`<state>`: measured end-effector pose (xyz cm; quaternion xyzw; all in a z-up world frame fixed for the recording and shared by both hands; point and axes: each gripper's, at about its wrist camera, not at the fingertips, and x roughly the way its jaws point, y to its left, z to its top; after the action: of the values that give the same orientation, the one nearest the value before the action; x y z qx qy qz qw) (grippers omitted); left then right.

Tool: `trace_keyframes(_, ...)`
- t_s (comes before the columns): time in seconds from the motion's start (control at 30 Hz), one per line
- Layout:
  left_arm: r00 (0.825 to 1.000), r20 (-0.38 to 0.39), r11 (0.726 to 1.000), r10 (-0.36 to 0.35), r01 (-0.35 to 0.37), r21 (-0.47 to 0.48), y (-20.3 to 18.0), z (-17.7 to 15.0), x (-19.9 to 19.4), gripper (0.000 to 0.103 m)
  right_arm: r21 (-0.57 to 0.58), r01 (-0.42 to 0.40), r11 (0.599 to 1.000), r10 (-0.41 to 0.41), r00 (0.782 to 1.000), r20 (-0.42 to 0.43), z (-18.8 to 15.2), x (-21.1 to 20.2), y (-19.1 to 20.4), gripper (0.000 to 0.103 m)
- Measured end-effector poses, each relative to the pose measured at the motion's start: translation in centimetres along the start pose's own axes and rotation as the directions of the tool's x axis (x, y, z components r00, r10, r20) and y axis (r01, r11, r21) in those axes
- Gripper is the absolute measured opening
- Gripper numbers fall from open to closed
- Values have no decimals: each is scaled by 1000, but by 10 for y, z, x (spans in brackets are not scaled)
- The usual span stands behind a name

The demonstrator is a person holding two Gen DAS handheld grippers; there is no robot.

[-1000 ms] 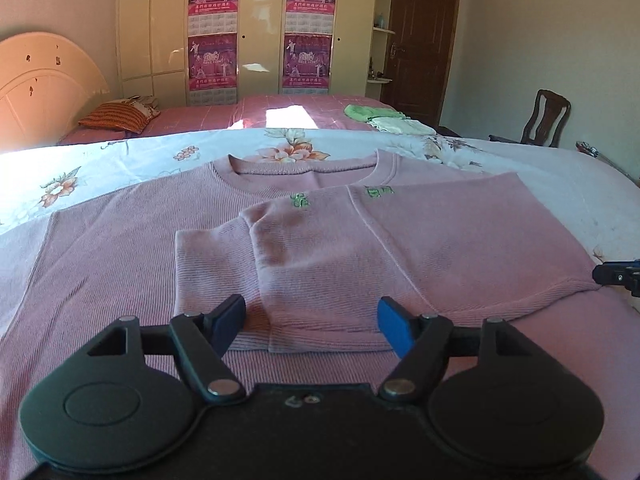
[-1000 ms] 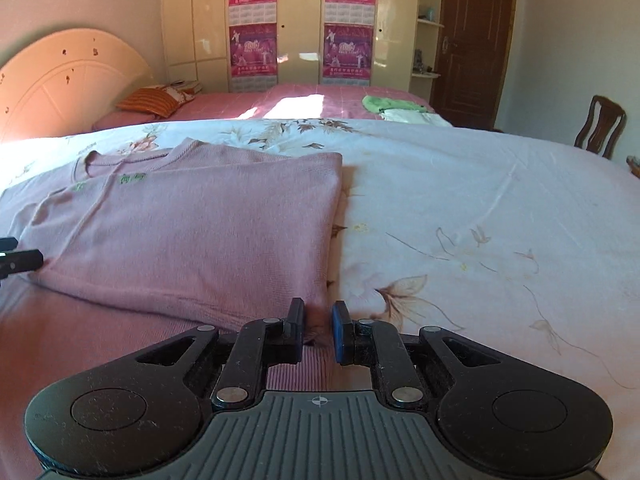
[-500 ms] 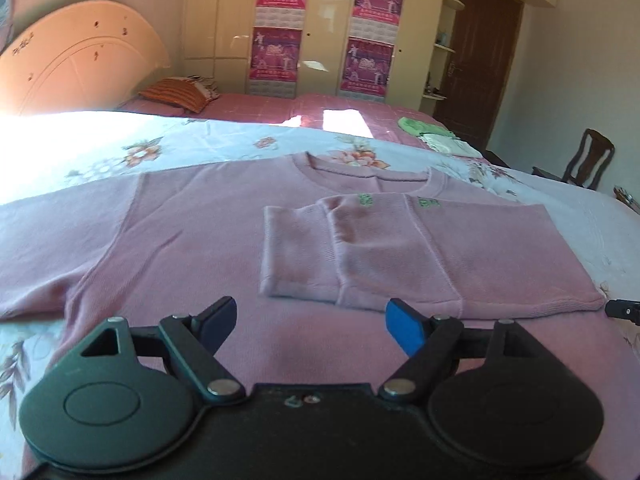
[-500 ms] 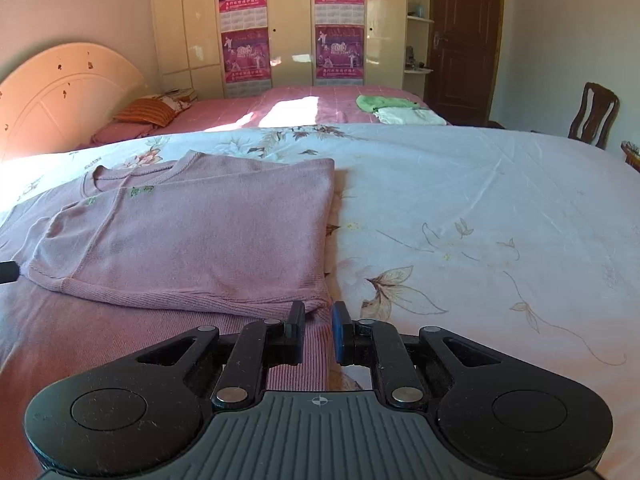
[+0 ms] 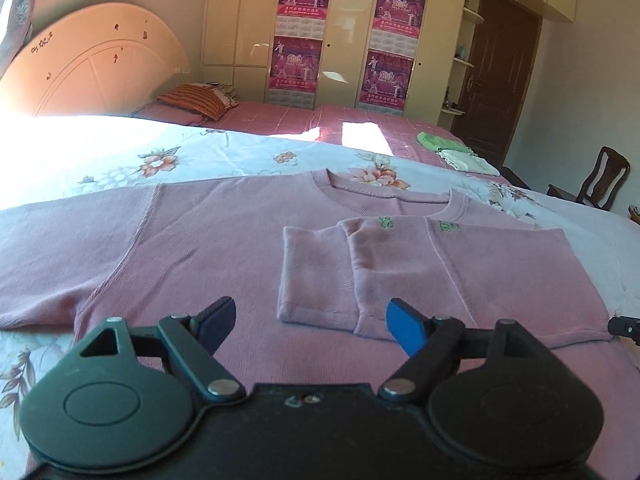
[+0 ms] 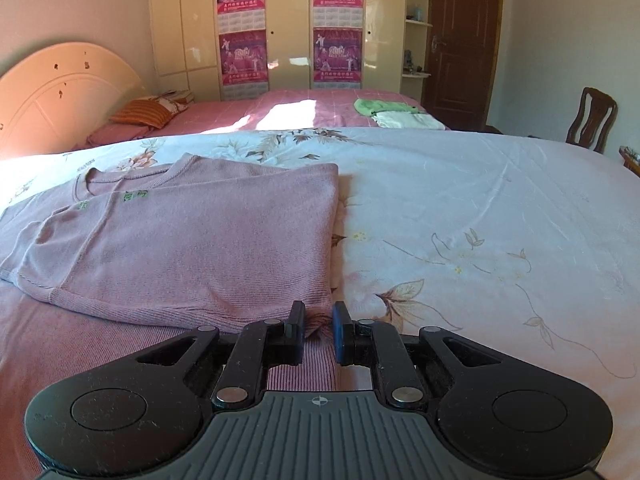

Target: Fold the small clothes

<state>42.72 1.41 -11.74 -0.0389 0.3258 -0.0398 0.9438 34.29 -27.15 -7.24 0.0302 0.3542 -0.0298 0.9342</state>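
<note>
Left wrist view | left tongs (image 5: 308, 322) released, empty above pink sweater (image 5: 208, 240) spread on bed (image 5: 80, 152) | right tongs (image 6: 317, 326) clenched on sweater's hem corner, likely pinning the folded-over side while the other sleeve (image 5: 48, 260) waits.

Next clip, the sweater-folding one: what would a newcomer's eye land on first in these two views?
First the pink sweater, spread across the floral bedsheet with its right side and sleeve already folded in over the chest. Next the right gripper, pinched on the folded edge at the sweater's near corner, while the left gripper hangs open above the fabric. Behind, magenta calendar posters stand out on the cream wardrobe.
</note>
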Motion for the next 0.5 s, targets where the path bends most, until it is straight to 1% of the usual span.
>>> trace_keyframes(0.07,999,-35,1000,4,-3,31,-11,1,16,83,-17,18,1000,-19,999,-31,0,8,1,12)
trace_keyframes(0.13,996,-80,997,27,-22,68,-19,-1,29,81,-15,15,1000,-15,999,-38,2,9,-1,12)
trace_keyframes(0.17,996,-88,997,30,-23,73,-21,-2,32,81,-12,12,1000,-12,999,-41,3,8,-2,12)
trace_keyframes(0.2,996,-80,997,25,-19,69,-22,-2,32,81,-10,10,1000,-10,999,-37,4,7,-3,12)
trace_keyframes(0.3,999,-49,997,23,-20,71,-26,5,34,82,-22,-2,1000,2,1000,13,12,3,-3,12)
trace_keyframes(0.43,999,-45,994,20,-15,109,-39,23,52,83,-66,-4,998,6,999,34,32,28,0,12)
trace_keyframes(0.5,998,-55,992,35,-28,126,-43,31,66,83,-84,5,996,-1,999,47,43,44,0,12)
